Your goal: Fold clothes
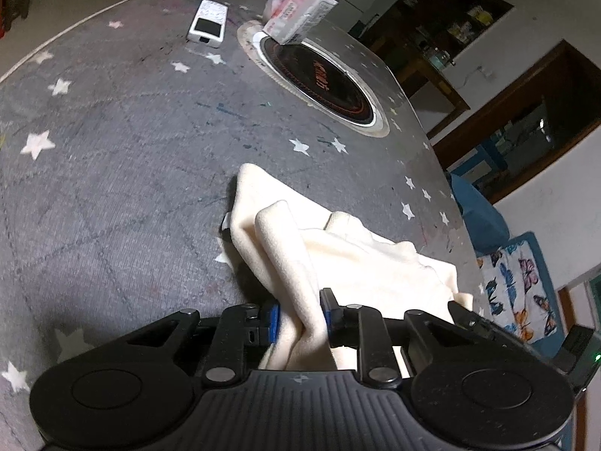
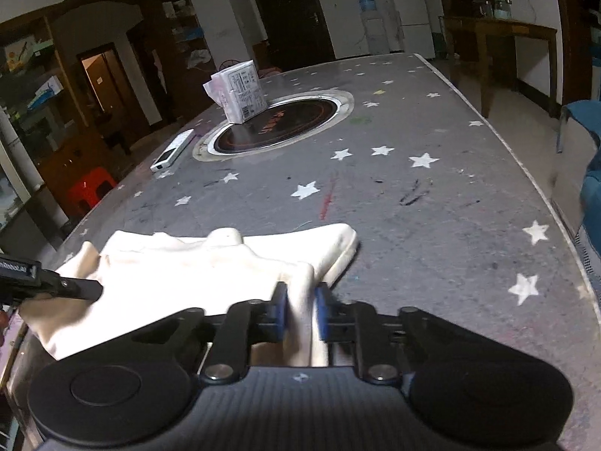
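A cream garment [image 1: 338,248] lies bunched on the grey star-patterned tablecloth [image 1: 112,173]. My left gripper [image 1: 300,319] is shut on a fold of the cloth, which runs between its blue pads. In the right wrist view the same cream garment [image 2: 188,267] spreads to the left, and my right gripper [image 2: 301,314] is shut on its right-hand edge, the fabric pinched between the blue pads. The other gripper's black tip [image 2: 56,285] shows at the left edge, on the garment's far side.
A round black induction hob [image 1: 319,82] is set into the table's middle. A tissue pack [image 1: 296,11] stands on its rim and a white remote [image 1: 206,22] lies beside it. The table edge [image 2: 526,165] runs along the right, with blue seating beyond.
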